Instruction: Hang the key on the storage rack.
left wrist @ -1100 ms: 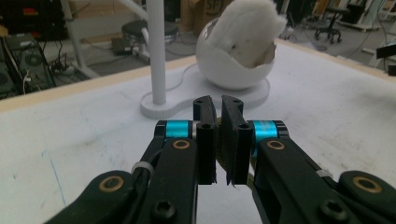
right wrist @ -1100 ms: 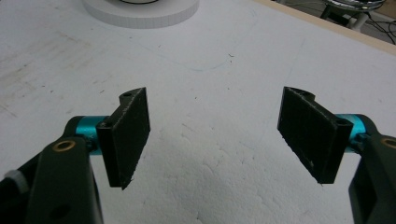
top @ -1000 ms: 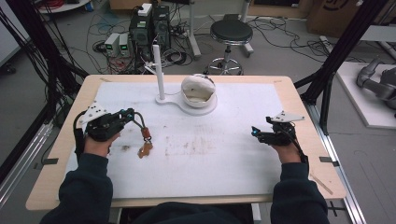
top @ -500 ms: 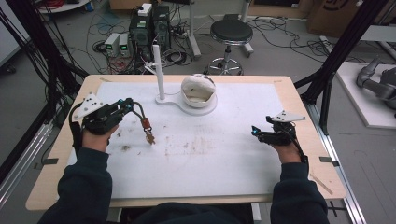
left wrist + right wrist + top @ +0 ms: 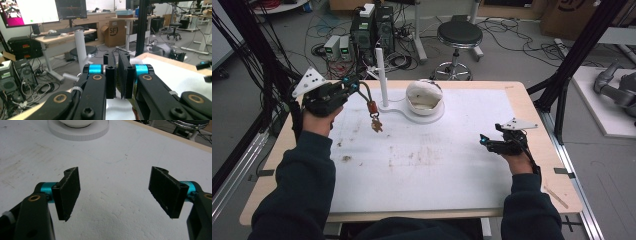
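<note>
Your left gripper has its jaws pressed together on a dark strap, and the keyring hangs free below and just ahead of the jaws, its red piece above a brown charm, clear of the mat. Gripping the strap rather than the charm lets the weight dangle straight, so the loop likely stays open for hooking. In the left gripper view the jaws nearly meet, with only a thin slit between the pads.

The white post stands just past the jaws, slightly to one side, its base joined to the round stand with the bowl. You hold high, probably so the loop can clear the post's top.

Your right gripper rests low on the mat, well apart from the keyring, its jaws wide apart around nothing. It seems parked there to stay out of the left hand's way.
</note>
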{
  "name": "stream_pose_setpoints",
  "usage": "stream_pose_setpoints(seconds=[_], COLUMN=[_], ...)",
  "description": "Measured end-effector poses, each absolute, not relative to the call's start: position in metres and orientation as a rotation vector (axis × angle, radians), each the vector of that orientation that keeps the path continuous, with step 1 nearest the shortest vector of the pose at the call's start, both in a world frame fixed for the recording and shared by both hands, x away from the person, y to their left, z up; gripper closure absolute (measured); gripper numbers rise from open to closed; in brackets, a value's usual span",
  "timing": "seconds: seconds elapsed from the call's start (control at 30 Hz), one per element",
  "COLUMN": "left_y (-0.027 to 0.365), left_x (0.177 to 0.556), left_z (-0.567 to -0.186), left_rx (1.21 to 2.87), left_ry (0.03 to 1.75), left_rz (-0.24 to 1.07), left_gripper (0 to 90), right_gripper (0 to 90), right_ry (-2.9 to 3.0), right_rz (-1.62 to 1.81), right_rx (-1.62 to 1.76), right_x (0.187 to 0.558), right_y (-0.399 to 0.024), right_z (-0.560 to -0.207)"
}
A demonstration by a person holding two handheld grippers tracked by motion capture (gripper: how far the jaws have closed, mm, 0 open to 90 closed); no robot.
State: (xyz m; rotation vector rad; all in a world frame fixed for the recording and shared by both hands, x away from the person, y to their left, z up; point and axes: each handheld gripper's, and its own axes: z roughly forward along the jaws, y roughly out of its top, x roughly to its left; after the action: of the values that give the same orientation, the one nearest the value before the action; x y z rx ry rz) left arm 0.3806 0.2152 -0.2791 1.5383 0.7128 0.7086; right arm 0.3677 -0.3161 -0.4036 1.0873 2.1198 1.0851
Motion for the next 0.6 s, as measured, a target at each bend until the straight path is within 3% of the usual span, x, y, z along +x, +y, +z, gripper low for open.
stream_pose_setpoints(seconds=[0.27, 0.6], left_y=[0.197, 0.192], left_x=[0.422, 0.464], left_z=[-0.260, -0.267], left_rx=[1.602, 1.612], left_ry=[0.738, 0.852], left_rz=[0.720, 0.734], left_gripper=[84.7, 84.6], right_gripper=[25.8, 25.8], right_ry=[2.125, 2.133], right_rz=[1.085, 1.091], right_rx=[1.085, 1.091], right_x=[0.368, 0.368], right_y=[-0.315, -0.318], right_z=[-0.404, -0.406])
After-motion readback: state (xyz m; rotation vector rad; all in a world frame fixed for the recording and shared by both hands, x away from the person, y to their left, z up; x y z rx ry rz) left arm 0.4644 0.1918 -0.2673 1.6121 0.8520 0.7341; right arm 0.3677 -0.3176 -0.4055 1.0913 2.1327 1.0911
